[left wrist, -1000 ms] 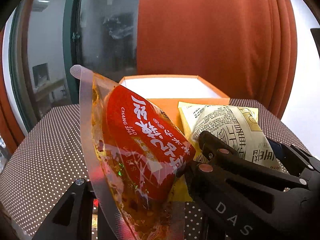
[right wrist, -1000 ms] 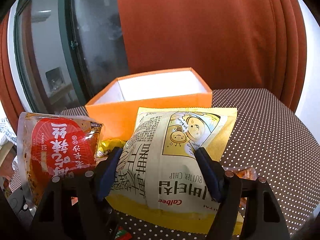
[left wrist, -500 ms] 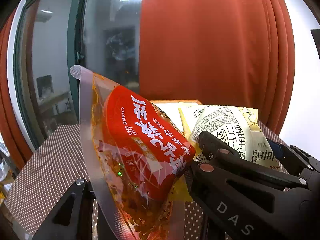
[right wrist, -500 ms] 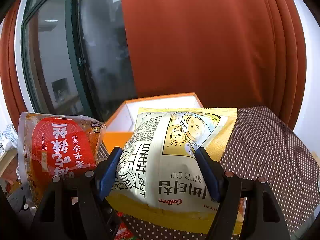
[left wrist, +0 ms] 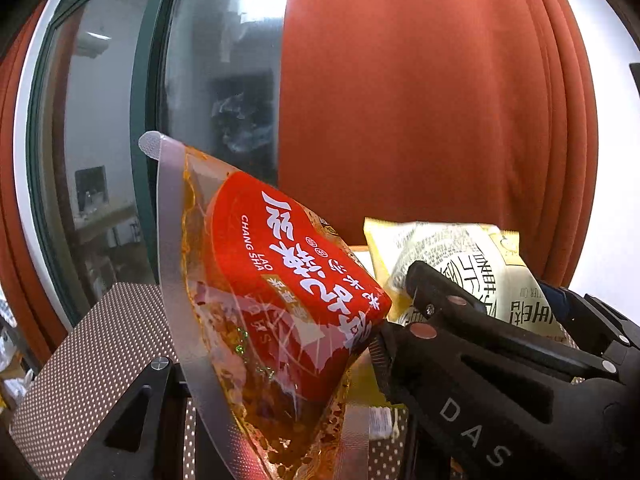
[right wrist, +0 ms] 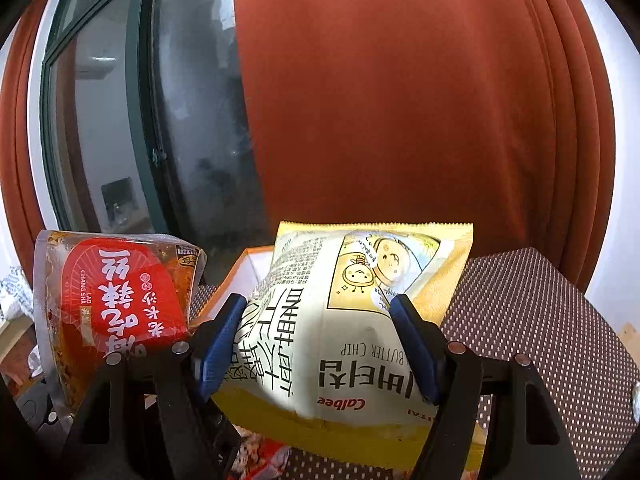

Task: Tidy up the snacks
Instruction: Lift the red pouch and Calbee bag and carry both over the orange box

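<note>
My left gripper [left wrist: 272, 360] is shut on a clear pouch with a red label [left wrist: 280, 280], held tilted above the dotted table. The same red pouch [right wrist: 120, 296] shows at the left of the right wrist view. My right gripper [right wrist: 320, 340] holds a yellow butter chip bag [right wrist: 360, 300]. Its blue pads [right wrist: 222, 336] press the bag's sides while the jaws are closing tighter. In the left wrist view the chip bag [left wrist: 460, 256] hangs just right of the pouch. Behind both bags, only a corner of the orange box [right wrist: 240, 272] shows.
A brown cloth with white dots covers the table [right wrist: 520, 300], also seen at lower left as the table [left wrist: 92, 360]. Behind it hang rust-orange curtains [right wrist: 400, 100] and a dark window [right wrist: 192, 120]. Loose wrappers [right wrist: 260, 452] lie under the right gripper.
Both grippers have risen with their bags still held. The orange box and table have dropped lower in both views, and the bags now hide most of the box.
</note>
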